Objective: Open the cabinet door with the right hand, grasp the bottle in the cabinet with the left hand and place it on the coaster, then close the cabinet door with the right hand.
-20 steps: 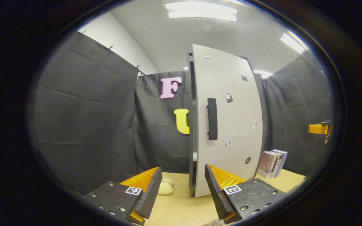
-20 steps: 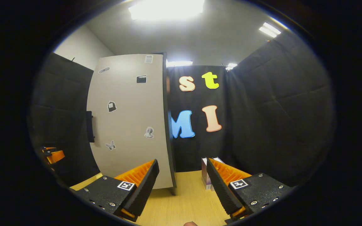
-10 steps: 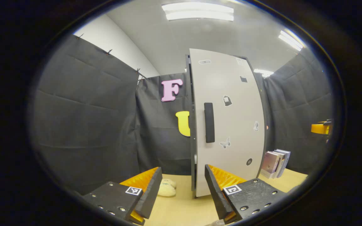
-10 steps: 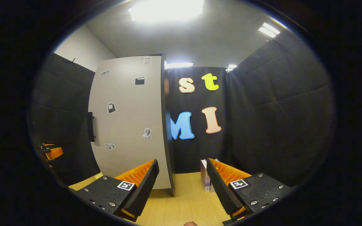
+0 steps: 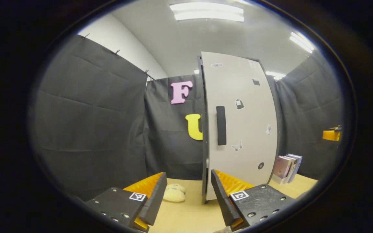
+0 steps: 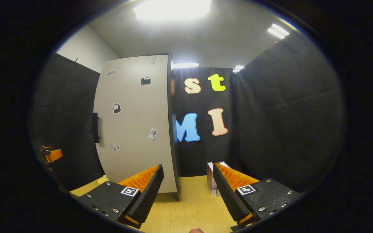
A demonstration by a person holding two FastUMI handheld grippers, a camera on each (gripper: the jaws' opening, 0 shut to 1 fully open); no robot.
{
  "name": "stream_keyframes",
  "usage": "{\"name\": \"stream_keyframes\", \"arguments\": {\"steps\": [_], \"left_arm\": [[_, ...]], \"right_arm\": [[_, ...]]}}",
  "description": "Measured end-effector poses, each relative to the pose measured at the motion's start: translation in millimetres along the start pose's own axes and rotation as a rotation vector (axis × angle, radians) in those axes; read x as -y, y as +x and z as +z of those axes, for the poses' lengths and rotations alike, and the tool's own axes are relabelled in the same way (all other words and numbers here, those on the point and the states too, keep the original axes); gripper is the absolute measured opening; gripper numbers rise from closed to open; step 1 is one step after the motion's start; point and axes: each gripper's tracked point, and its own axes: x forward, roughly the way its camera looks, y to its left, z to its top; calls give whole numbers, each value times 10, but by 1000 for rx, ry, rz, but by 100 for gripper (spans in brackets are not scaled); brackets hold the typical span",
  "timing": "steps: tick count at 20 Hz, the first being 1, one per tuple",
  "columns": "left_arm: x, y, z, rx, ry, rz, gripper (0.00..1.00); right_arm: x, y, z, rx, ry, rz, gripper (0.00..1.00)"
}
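The tall cabinet stands on the table with its white door (image 5: 241, 129) lying flat against the dark frame. Its black handle (image 5: 221, 125) sits near the door's left edge. My left gripper (image 5: 188, 194) is open and empty, a short way in front of the cabinet's handle side. My right gripper (image 6: 188, 191) is also open and empty, facing the door (image 6: 134, 123) near its hinge side, with the handle (image 6: 95, 127) far off to its left. The cabinet's inside is hidden. Something pale (image 5: 222, 230) peeks in at the bottom edge; I cannot tell what it is.
Several books (image 5: 287, 163) stand upright to the right of the cabinet, also seen in the right gripper view as books (image 6: 210, 181). A cream soft object (image 5: 174, 193) lies on the wooden table (image 5: 189, 216) left of the cabinet. The right gripper (image 5: 331, 134) shows far right, the left gripper (image 6: 52, 154) far left.
The narrow gap at the handle side of the door has closed. The cabinet has drifted slightly right in the left gripper view. Both grippers stay open.
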Motion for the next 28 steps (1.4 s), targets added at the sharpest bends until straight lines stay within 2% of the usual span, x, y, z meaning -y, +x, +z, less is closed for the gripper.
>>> {"name": "stream_keyframes", "arguments": {"steps": [5,6,8,17,18,21,22,24,25,26,28], "left_arm": [[-58,24,-8,1,2,0,78],[-65,25,-3,1,3,-1,82],[-82,33,1,4,7,-3,78],[-151,85,50,20,15,-15,78],[-157,93,66,23,18,-17,82],[-183,106,54,25,21,-16,82],[-187,114,54,24,20,-16,78],[-195,104,40,22,19,-19,82],[-190,112,27,19,20,-21,78],[-197,117,22,19,23,-22,82],[-202,116,9,16,27,-25,78]], "right_arm": [[-72,20,53,13,-6,3,94],[-87,19,60,15,-6,2,94],[-105,18,57,17,-6,0,94],[-173,-5,22,16,7,-14,94],[-194,-4,13,14,9,-12,94],[-215,-17,-12,10,7,-13,94],[-226,-17,-22,8,10,-12,94],[-238,-13,-23,8,16,-12,94],[-238,-12,-17,9,17,-14,94],[-242,-8,-17,10,18,-14,94],[-248,-7,-19,8,16,-14,94]]}}
